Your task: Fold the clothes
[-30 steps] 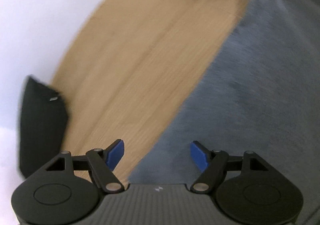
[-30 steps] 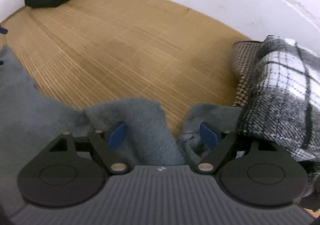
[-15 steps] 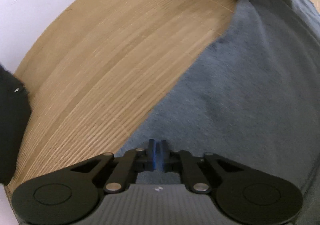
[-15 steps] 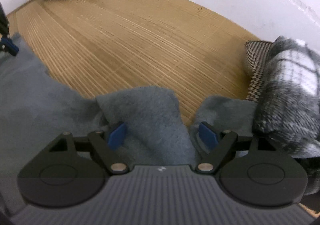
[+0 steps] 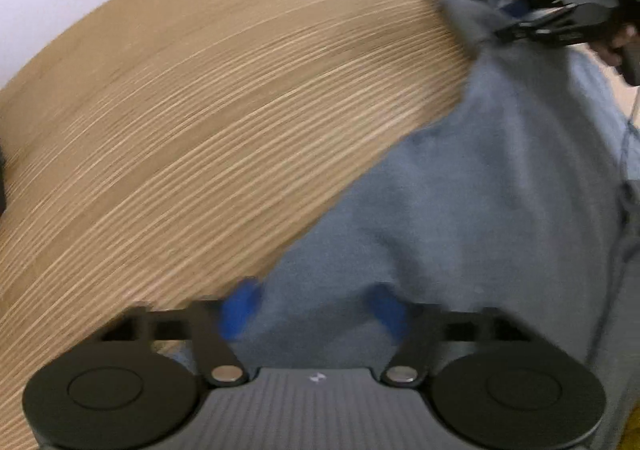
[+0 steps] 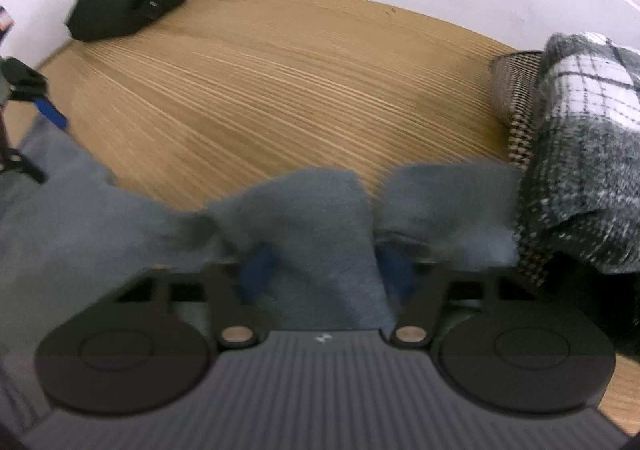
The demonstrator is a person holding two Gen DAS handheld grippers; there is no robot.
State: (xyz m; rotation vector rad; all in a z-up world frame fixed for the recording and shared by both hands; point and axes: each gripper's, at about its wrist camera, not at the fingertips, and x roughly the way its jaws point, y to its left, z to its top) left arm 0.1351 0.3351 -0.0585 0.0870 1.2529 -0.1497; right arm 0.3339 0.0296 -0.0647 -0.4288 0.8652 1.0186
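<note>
A grey fleece garment (image 5: 480, 202) lies spread on the wooden table (image 5: 200, 110). My left gripper (image 5: 312, 310) is open over the garment's near edge, with cloth between its blue pads. My right gripper (image 6: 324, 270) is open too, with a fold of the same grey garment (image 6: 304, 218) lying between its blue pads. The right gripper also shows at the far end of the garment in the left wrist view (image 5: 560, 14). The left gripper shows at the left edge of the right wrist view (image 6: 36, 106).
A folded black garment (image 6: 128, 10) lies at the table's far left corner by the white wall. A pile of black-and-white plaid and houndstooth clothes (image 6: 576, 146) sits to the right of my right gripper. Bare wood (image 6: 280, 90) lies between them.
My left gripper was open, shut half a second ago, and is open again now. My right gripper stayed open and shifted slightly over the grey fold.
</note>
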